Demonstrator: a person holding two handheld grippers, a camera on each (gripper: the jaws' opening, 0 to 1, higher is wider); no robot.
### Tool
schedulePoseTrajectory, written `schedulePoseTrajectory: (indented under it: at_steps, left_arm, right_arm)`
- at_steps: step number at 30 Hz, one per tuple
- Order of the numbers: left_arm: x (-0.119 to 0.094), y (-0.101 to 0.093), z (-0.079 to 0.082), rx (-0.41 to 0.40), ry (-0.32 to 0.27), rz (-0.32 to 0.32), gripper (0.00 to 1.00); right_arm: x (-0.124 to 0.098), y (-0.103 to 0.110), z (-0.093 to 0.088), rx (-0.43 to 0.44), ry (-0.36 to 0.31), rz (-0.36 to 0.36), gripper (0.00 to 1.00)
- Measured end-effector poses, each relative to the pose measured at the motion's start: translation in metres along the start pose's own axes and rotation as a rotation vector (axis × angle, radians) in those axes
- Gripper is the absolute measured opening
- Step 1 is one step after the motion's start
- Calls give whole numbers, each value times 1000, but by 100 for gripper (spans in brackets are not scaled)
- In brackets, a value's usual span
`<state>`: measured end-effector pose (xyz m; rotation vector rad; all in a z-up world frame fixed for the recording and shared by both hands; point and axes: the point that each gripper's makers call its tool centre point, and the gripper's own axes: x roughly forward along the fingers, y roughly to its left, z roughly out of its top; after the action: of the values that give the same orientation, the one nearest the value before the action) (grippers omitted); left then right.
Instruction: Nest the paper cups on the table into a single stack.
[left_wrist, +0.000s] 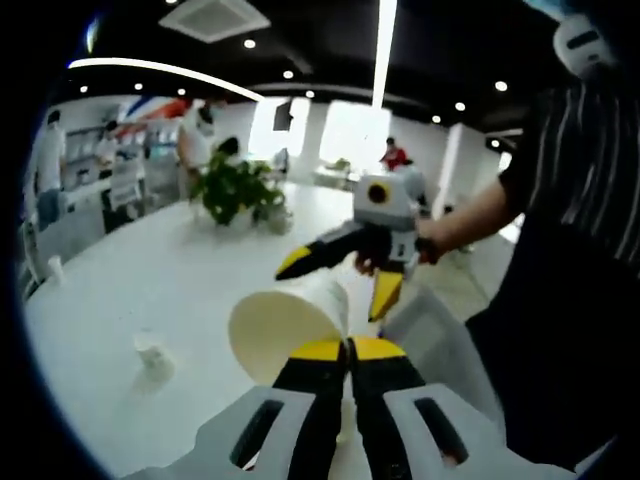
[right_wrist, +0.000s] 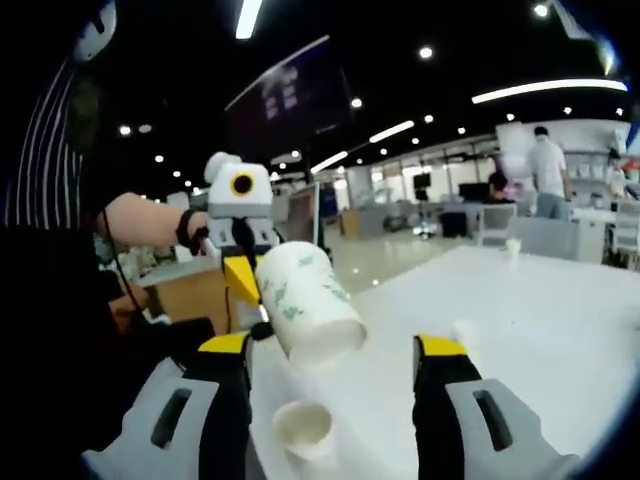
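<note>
Left claw (left_wrist: 348, 349) is gripping a paper cup (left_wrist: 287, 322) by its rim, jaws pinched shut, holding it tilted above the white worktop (left_wrist: 150, 280). Right claw (right_wrist: 335, 345) is hanging wide open, gripping nothing. A second cup (right_wrist: 303, 429) is standing on the worktop between its jaws.

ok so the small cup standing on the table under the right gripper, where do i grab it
Probably by its rim, from straight above. The small cup stands upright with its mouth open on the white table, between the open jaws of the right gripper. Set one jaw inside the mouth and one outside, then close on the wall. The left gripper holds the bigger paper cup.
</note>
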<state>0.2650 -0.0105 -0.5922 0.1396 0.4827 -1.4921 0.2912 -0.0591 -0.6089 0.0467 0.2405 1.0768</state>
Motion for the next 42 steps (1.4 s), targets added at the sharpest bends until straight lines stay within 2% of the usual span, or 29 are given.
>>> schedulePoseTrajectory:
  at_steps: [5, 8, 16, 18, 22, 25, 32, 42]
  left_arm:
    - [2, -1, -5, 6, 26, -8, 0]
    - [3, -1, -12, 17, 65, -3, 0]
    - [2, 2, -20, 2, 103, 5, 0]
    - [2, 0, -25, 4, 133, 1, 0]
    - [2, -2, -29, 7, 152, -8, 0]
    - [3, -2, -31, 7, 162, -6, 0]
    - [3, -2, -34, 16, 183, -11, 0]
    - [3, -1, -42, 19, 218, -13, 0]
  right_arm:
    - [-3, -8, -3, 8, -1, -36, 74]
    - [-6, -12, -3, 7, -9, -57, 78]
    - [-22, -34, -2, 38, -50, -141, 81]
    - [-24, -37, -1, 40, -63, -152, 85]
    - [-29, -42, -4, 47, -65, -184, 90]
    - [-33, -50, -3, 21, -82, -250, 100]
    - [-42, -61, -8, 44, -84, -307, 100]
    - [-64, -83, -26, 27, -54, -430, 99]
